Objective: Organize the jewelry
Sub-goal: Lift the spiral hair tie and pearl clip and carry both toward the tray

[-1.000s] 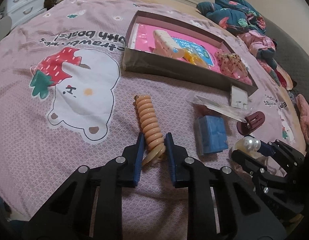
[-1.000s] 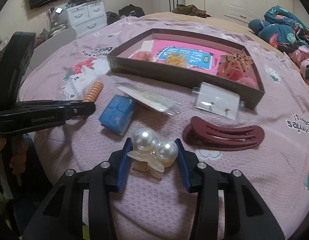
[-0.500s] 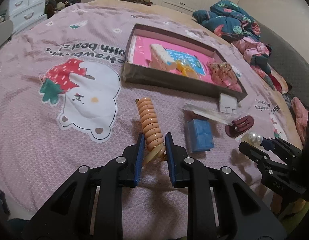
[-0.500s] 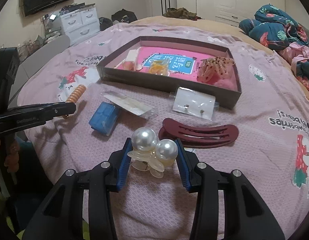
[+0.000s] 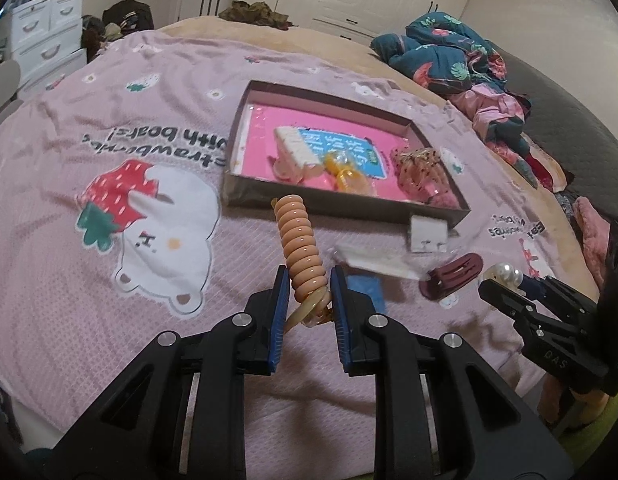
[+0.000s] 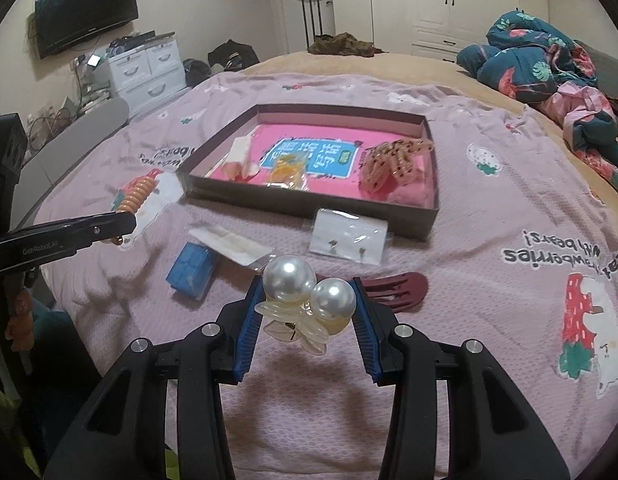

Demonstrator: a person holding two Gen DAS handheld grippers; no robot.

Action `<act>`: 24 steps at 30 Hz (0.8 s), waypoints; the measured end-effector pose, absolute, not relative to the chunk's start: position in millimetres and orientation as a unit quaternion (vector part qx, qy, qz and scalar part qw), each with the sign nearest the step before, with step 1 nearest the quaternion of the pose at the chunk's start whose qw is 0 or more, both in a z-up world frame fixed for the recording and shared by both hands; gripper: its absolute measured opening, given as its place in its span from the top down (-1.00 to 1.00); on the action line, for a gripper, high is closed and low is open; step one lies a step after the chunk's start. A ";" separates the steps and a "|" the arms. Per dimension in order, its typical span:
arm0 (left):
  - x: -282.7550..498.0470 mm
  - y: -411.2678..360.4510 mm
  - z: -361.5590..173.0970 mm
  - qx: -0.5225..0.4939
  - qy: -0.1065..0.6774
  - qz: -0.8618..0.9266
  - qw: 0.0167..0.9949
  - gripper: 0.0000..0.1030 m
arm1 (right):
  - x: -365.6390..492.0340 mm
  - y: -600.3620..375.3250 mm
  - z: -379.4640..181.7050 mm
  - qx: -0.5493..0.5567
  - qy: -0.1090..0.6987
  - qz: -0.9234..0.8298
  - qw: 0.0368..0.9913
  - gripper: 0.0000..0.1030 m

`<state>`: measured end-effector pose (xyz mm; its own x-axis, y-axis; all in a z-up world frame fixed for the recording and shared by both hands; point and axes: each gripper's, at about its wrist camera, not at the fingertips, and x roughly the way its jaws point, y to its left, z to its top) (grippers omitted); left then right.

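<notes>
The left tool is clenched on the lower end of the peach spiral hair tie, which stands up from between the pads and leans toward the brown tray. Only the bottom coils and the thin amber loop are pinched. The likely risk here is that the springy coil bends or slips out on the way to the tray, since most of its length hangs free beyond the pads. If it drops short, it lands on the pink bedspread in front of the tray wall rather than inside.

The tray lies ahead of both tools in the middle of the bed, already holding a cream clip, an orange piece and a spotted claw clip. Between tools and tray lie a blue block, a clear packet, a carded pair of earrings and a maroon hair clip.

The right tool is grasping the pearl hair clip, its pads pressing on the two pearls and the pale petals hanging just below them. Round pearls give a poor seat, so the clip could roll or twist out if the tool tilts. Both loads must clear the tray's near wall; a low approach would probably knock the wall or sweep the earring card beside it.
</notes>
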<state>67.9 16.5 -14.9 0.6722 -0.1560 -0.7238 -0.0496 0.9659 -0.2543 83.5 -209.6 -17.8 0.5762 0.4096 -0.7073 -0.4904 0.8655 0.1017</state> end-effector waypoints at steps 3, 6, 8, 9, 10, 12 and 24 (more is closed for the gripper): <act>74.5 9.7 -7.8 -0.121 0.399 -0.036 0.908 0.74 | 86.0 -216.1 -13.5 -0.048 0.379 0.248 0.890 0.20; 81.2 2.7 -2.5 -0.118 0.395 -0.043 0.910 0.74 | 90.5 -222.1 -10.2 -0.043 0.376 0.242 0.893 0.20; 86.1 -2.7 1.1 -0.115 0.393 -0.046 0.911 0.74 | 93.0 -226.4 -7.7 -0.040 0.373 0.237 0.896 0.20; 89.5 -5.8 3.3 -0.113 0.390 -0.047 0.912 0.74 | 94.6 -228.7 -6.3 -0.040 0.371 0.234 0.898 0.20; 91.1 -7.5 4.5 -0.113 0.389 -0.048 0.913 0.74 | 96.0 -230.7 -5.3 -0.041 0.368 0.232 0.899 0.20; 96.5 -12.1 7.5 -0.111 0.386 -0.053 0.914 0.74 | 99.0 -234.1 -2.7 -0.043 0.363 0.227 0.903 0.20; 126.7 -30.0 16.9 -0.104 0.380 -0.070 0.916 0.74 | 123.5 -250.1 10.8 -0.035 0.340 0.202 0.918 0.20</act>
